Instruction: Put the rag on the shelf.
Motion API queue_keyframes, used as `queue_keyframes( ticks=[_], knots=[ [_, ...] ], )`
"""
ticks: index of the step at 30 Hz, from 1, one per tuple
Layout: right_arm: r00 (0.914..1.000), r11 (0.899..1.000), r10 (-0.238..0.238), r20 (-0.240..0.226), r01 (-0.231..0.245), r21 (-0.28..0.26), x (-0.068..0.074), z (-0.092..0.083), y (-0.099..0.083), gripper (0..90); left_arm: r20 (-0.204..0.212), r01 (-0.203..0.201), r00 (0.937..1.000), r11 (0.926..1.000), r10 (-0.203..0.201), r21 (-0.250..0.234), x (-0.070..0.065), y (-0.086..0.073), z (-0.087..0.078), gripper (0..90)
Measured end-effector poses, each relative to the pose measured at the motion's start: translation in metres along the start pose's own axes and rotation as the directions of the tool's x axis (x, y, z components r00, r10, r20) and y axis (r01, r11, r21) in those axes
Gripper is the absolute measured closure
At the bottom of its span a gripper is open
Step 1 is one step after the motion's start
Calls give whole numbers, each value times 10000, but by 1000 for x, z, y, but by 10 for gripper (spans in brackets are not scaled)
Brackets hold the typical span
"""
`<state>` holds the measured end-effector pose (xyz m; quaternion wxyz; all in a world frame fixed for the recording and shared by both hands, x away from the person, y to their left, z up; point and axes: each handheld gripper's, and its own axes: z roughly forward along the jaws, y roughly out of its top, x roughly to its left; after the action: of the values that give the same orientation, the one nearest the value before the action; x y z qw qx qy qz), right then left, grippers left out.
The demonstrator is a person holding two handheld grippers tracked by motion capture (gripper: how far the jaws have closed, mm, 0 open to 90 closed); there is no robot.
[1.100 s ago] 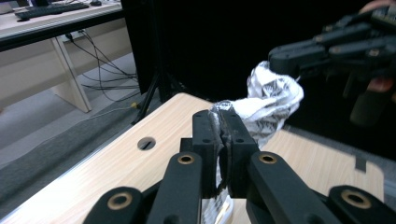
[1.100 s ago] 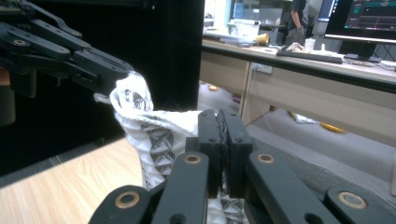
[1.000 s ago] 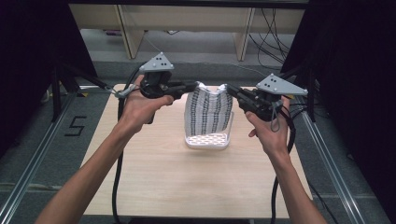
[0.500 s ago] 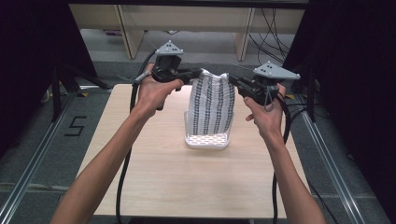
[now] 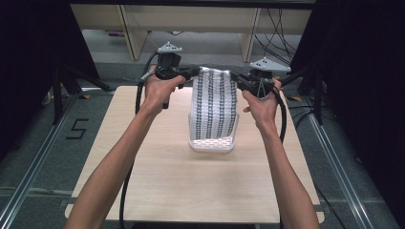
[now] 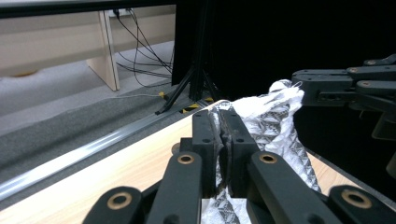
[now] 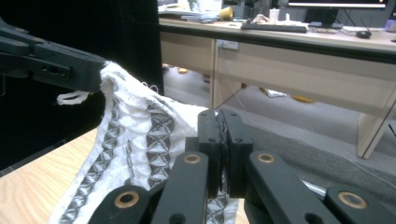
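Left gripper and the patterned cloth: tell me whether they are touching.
Touching. In the left gripper view, the left gripper has its jaws shut on a corner of the cloth, with fabric pinched between them. The high view agrees.

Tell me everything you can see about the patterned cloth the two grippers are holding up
The cloth is white, woven-looking fabric with dark vertical bands of small geometric figures. It hangs as a tall panel over the wooden table, its lower end folded on the tabletop. The left gripper and right gripper each pinch an upper corner with shut jaws, stretching the top edge between them.
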<state>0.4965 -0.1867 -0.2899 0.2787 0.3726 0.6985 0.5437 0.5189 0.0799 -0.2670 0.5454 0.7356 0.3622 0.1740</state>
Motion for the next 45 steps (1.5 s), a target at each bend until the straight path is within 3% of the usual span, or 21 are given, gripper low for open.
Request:
queue_keyframes(
  ticks=[4, 5, 9, 13, 16, 20, 23, 26, 27, 30, 45],
  knots=[
    [9999, 9999, 149, 79, -149, 55, -3, 6, -4, 884, -60, 209, 9998, 9998, -209, 68, 5, -3, 6, 851],
    [9995, 9997, 221, 236, -222, 73, -4, 9, -7, 884, -29, 485, 9988, 9988, -484, 19, 9, -4, 10, 851],
    [9984, 9990, 404, 391, -410, 159, -8, 13, -12, 883, 34, 832, 9965, 9965, -832, 23, 13, -9, 17, 851],
    [9980, 9988, 284, 569, -307, 392, -12, 19, -17, 882, -103, 893, 9960, 9957, -891, 230, 17, -15, 23, 849],
    [9964, 9962, 583, 620, -620, 605, -10, 21, -19, 880, -103, 1024, 9947, 9941, -1021, 354, 20, -19, 26, 845],
    [9970, 9955, 279, 720, -343, 883, -13, 28, -24, 871, -131, 1194, 9928, 9911, -1188, 587, 24, -23, 31, 831],
    [9959, 9930, 384, 825, -472, 1085, -12, 32, -30, 854, -180, 1140, 9934, 9910, -1130, 705, 23, -28, 34, 819],
    [9950, 9907, 307, 954, -429, 1293, -12, 34, -33, 828, -137, 1159, 9933, 9904, -1152, 756, 24, -31, 36, 767],
    [9936, 9867, 280, 1095, -450, 1561, -12, 36, -36, 772, -170, 1221, 9925, 9892, -1211, 806, 24, -33, 37, 713],
    [9929, 9861, 226, 1168, -414, 1612, -14, 38, -37, 711, -221, 1499, 9887, 9845, -1485, 910, 25, -37, 39, 613],
    [9962, 9843, 222, 837, -364, 1725, -10, 30, -34, 616, 78, 1165, 9930, 9889, -1177, 927, 18, -36, 18, 501]
  ],
)
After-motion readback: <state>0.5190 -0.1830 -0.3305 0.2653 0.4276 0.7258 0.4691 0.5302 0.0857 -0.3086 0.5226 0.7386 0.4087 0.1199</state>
